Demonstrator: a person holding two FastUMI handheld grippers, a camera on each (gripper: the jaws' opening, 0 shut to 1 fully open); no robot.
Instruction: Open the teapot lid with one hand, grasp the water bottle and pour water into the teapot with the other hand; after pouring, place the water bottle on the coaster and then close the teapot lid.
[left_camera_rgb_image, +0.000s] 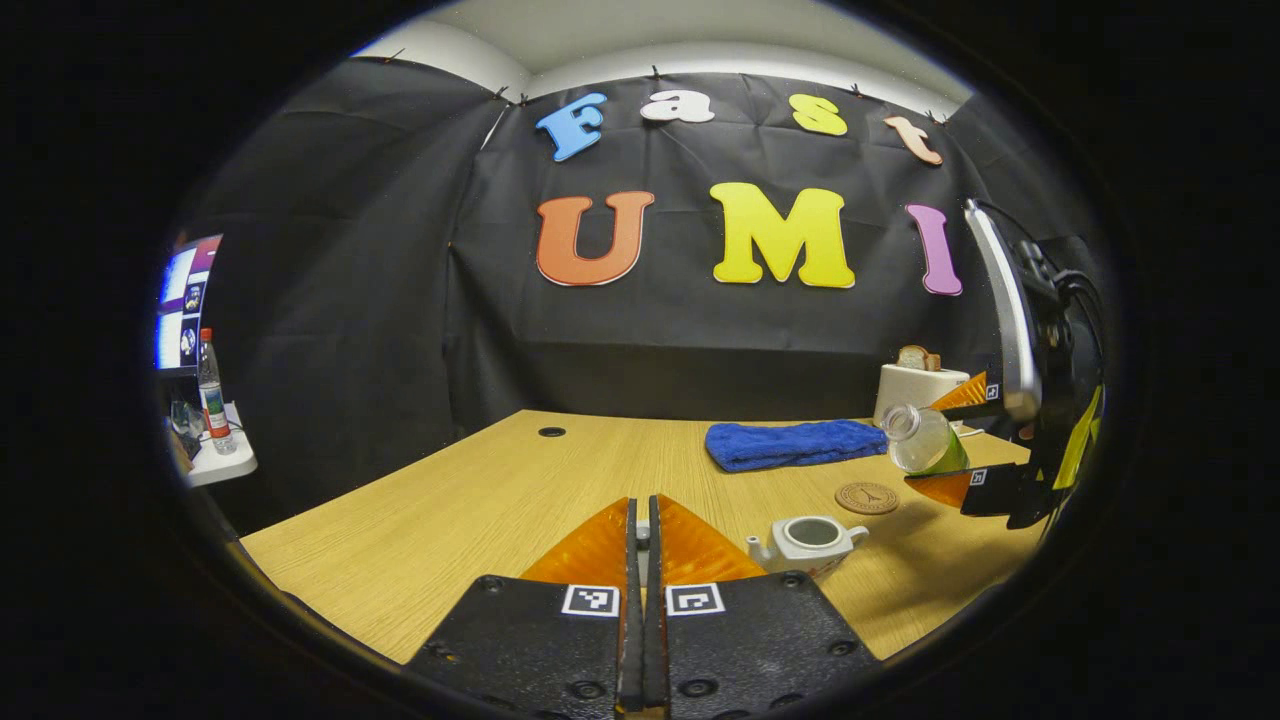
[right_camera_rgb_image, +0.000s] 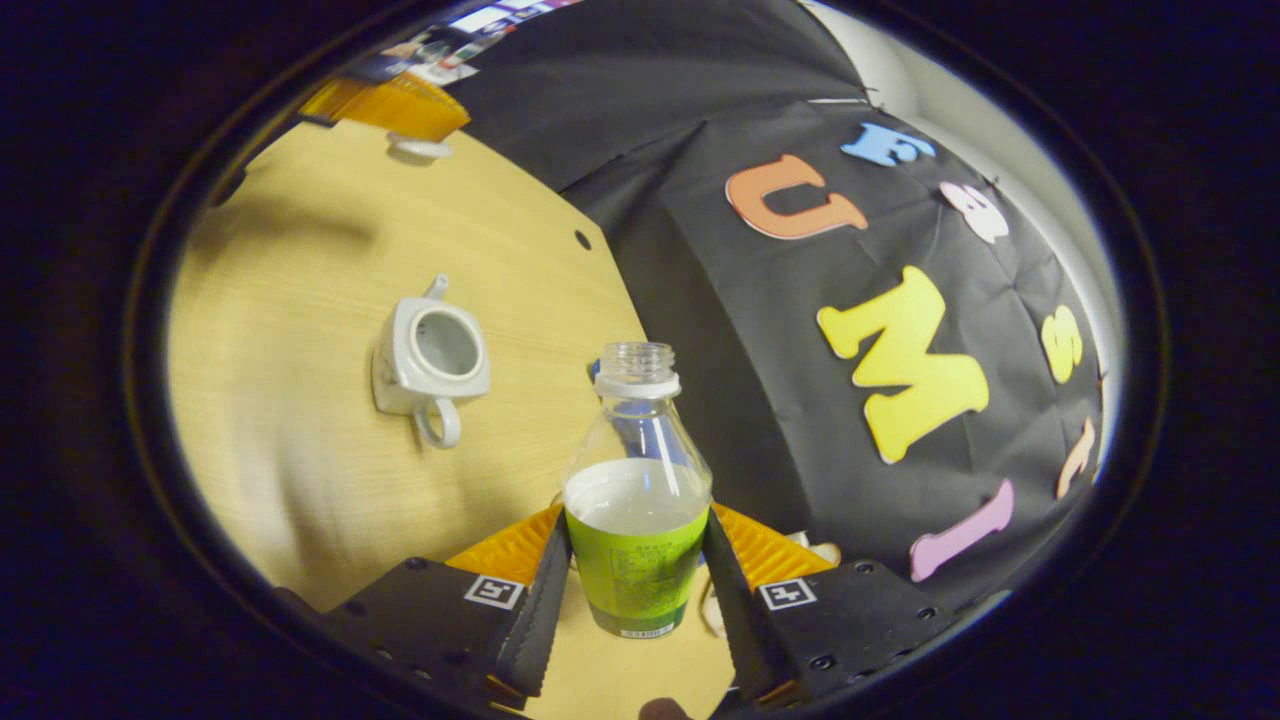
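The white teapot (left_camera_rgb_image: 808, 540) (right_camera_rgb_image: 430, 360) stands on the wooden table (left_camera_rgb_image: 480, 500) with its top open. Its lid (right_camera_rgb_image: 420, 150) hangs under my left gripper (left_camera_rgb_image: 642, 510) (right_camera_rgb_image: 412, 125), which is shut on it and held left of the pot; between the fingers in the left gripper view just a pale sliver of it shows. My right gripper (left_camera_rgb_image: 950, 440) (right_camera_rgb_image: 638, 520) is shut on the water bottle (left_camera_rgb_image: 922, 440) (right_camera_rgb_image: 637, 480). The bottle is uncapped, green-labelled and partly full. It is tilted, mouth toward the teapot, above and to the right of it. No stream of water is visible. The round coaster (left_camera_rgb_image: 867, 497) lies just behind the teapot.
A folded blue towel (left_camera_rgb_image: 790, 443) lies at the back of the table. A white toaster (left_camera_rgb_image: 915, 385) with bread in it stands at the back right. Off the table's left side, a small shelf holds another bottle (left_camera_rgb_image: 212, 395) below a monitor (left_camera_rgb_image: 185, 300).
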